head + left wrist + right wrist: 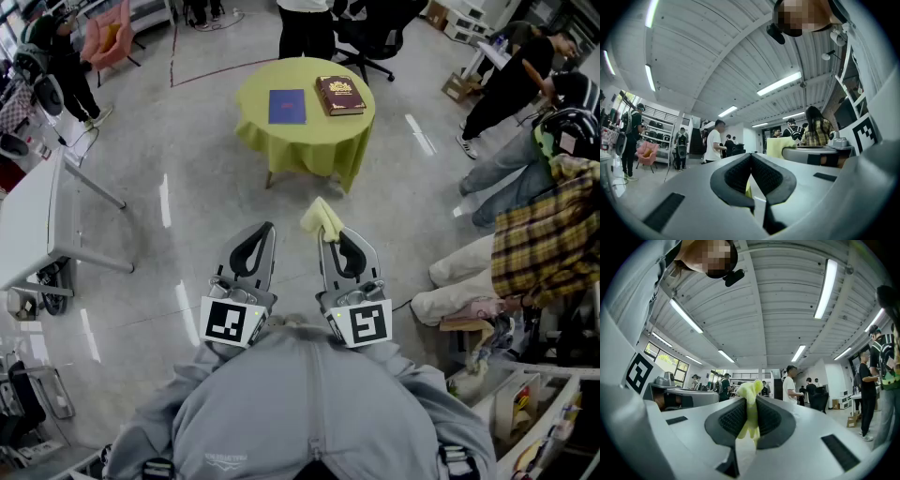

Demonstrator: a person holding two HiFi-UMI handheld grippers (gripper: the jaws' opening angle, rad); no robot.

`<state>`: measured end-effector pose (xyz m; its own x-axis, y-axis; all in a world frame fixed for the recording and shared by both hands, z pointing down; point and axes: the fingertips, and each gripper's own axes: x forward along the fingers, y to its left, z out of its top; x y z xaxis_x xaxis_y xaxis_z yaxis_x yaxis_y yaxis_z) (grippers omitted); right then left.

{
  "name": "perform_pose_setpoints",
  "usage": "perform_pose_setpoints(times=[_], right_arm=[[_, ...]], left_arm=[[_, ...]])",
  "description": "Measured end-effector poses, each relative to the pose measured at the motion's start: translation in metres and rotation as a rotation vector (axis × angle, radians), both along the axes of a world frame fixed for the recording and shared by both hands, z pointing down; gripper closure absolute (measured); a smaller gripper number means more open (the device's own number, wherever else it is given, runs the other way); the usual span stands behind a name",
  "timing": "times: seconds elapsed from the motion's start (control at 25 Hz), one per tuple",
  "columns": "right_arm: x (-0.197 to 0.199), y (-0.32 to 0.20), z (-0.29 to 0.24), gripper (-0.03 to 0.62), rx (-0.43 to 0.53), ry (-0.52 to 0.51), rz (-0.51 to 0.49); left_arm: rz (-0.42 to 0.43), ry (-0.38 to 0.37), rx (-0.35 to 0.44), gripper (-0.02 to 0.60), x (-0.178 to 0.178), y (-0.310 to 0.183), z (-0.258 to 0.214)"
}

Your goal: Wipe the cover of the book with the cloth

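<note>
The right gripper (329, 234) clamps the yellow cloth (321, 217) by a thin fold. The left gripper (267, 231) is closed and empty. The cloth may slip free when rubbed on the book (339, 95).

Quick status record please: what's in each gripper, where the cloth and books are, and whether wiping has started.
left gripper: fingers together, nothing between them
right gripper: fingers shut on the yellow cloth, which sticks out past the tips
table: round, yellow-green cover, ahead of both grippers
blue book: flat on the table, left side
brown book: flat on the table, right of the blue book, not touching it
wiping: not begun; cloth is well short of the table
</note>
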<state>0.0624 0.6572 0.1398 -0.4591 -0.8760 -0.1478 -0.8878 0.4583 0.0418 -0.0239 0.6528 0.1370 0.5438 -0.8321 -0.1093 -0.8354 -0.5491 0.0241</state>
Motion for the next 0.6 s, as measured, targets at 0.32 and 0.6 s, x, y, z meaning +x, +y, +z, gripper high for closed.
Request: perform_pose_setpoints(times=[0.32, 0.6], right_arm=[[0.006, -0.007, 0.003, 0.539, -0.003, -0.005, -0.018], [0.016, -0.012, 0.013, 0.537, -0.02, -0.061, -0.029]], left_arm=[[0.001, -0.005, -0.003, 0.563, 0.011, -0.007, 0.001], [-0.027, -0.023, -0.019, 0.563, 0.009, -0.013, 0.013]])
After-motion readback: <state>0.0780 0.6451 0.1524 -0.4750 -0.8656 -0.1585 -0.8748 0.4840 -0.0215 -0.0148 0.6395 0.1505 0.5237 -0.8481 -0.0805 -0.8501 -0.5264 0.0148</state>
